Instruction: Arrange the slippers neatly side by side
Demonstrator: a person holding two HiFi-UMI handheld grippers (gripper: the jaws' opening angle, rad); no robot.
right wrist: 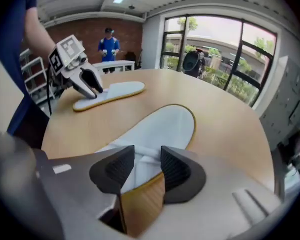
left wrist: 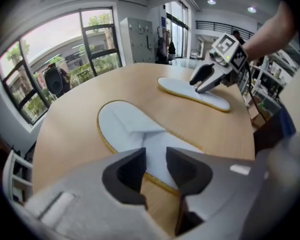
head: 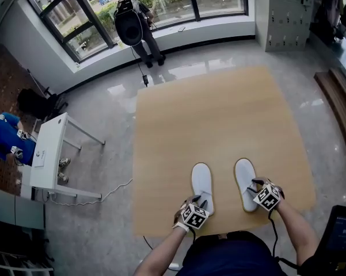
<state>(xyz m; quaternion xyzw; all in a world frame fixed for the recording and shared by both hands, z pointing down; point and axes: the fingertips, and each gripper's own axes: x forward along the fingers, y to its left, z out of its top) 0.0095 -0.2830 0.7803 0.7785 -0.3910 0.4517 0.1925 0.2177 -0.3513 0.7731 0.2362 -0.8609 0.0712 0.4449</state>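
2 white slippers lie on the table (head: pixel 219 108) near its near edge, toes pointing away, soles down, roughly parallel with a strip of bare wood between them. The left slipper (head: pixel 202 183) has the left gripper (head: pixel 200 202) at its heel. The jaws are apart, and the heel edge shows in the gap with neither pad pressing on it. The right slipper (head: pixel 245 180) has the right gripper (head: pixel 257 186) at its heel in the same way, jaws spread and gripping nothing.

The pair looks placed, so I judge this the release at the end of the arranging. The heels line up closely, with the right one perhaps sitting slightly further away. Next, both grippers should lift clear of the heels without dragging them; if a tighter pair is wanted, 1 slipper needs a small sideways nudge toward the other, keeping the toes level
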